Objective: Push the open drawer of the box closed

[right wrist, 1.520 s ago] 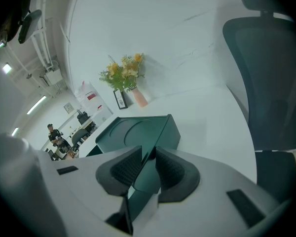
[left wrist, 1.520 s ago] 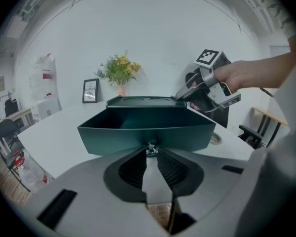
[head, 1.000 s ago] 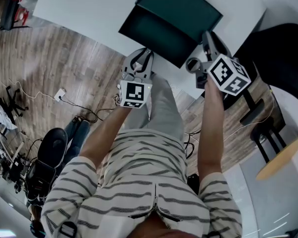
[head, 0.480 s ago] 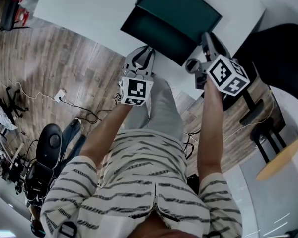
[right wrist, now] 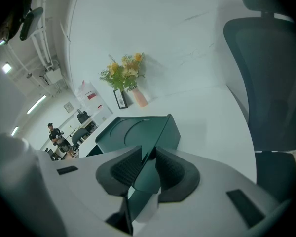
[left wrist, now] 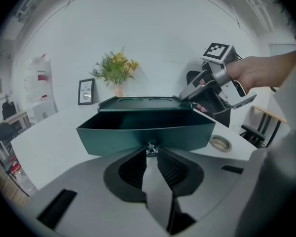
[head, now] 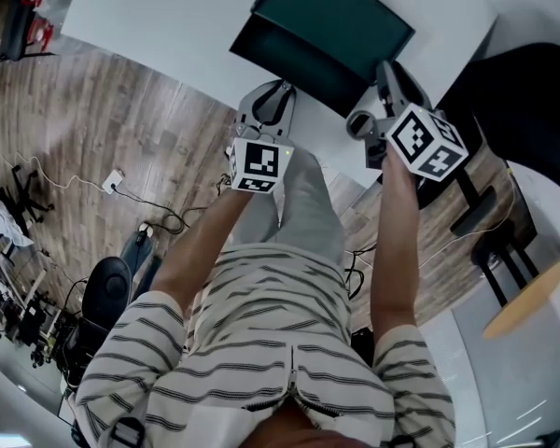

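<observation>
A dark green box (head: 345,12) stands on the white table (head: 168,17), its drawer (head: 289,59) pulled out toward me. In the left gripper view the drawer's front panel (left wrist: 113,137) fills the middle, with a small knob (left wrist: 151,149) on it. My left gripper (head: 276,90) (left wrist: 151,152) has its narrow jaws closed on that knob. My right gripper (head: 385,67) (right wrist: 149,152) sits at the box's near right corner, jaws closed on the edge of the box (right wrist: 133,130). The left gripper view also shows that right gripper (left wrist: 188,95) at the box top.
A flower vase (left wrist: 117,73) and a picture frame (left wrist: 86,91) stand behind the box. A roll of tape (left wrist: 220,142) lies to its right. A black chair (head: 532,101) is at the table's right, a round stool (head: 527,297) and cables (head: 121,180) on the wooden floor.
My left gripper has shifted a little toward the box, and the drawer has slid slightly inward with it. The right gripper has stayed put.
</observation>
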A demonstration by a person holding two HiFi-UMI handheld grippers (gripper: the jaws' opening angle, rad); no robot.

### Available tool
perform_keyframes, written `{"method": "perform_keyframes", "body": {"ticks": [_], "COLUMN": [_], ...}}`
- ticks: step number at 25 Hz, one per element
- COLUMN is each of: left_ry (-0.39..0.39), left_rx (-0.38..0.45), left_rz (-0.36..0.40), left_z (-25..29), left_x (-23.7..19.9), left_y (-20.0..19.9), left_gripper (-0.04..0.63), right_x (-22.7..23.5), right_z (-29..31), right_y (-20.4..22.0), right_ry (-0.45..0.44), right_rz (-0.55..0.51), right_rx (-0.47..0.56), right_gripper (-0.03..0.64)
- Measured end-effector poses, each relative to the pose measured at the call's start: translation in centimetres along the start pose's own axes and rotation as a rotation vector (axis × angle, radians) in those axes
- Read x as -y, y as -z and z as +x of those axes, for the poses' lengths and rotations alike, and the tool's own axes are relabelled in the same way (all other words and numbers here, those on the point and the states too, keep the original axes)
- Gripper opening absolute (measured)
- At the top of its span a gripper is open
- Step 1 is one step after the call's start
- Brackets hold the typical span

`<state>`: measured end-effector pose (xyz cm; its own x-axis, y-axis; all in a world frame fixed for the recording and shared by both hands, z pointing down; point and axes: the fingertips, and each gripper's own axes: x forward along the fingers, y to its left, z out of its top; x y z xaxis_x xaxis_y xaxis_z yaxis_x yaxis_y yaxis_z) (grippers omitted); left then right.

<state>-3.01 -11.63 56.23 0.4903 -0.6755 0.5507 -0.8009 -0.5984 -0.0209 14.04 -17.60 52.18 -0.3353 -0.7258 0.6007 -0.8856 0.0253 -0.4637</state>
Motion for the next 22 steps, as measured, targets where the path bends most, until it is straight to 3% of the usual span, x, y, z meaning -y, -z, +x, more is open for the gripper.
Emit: {"method": "perform_keyframes", "body": {"ticks": [22], "left_ry": [-0.003], "left_rx": [-0.013], "left_rz": [0.008], "left_z": [1.3], "left_x": [-0.2], "left_y": [-0.5], "left_gripper": [0.071], "right_x": [0.0], "right_z": [0.0], "right_y": [0.0], "right_ry": [-0.013], "right_rz": [0.005], "right_rx": [0.0], "right_gripper": [0.101]}}
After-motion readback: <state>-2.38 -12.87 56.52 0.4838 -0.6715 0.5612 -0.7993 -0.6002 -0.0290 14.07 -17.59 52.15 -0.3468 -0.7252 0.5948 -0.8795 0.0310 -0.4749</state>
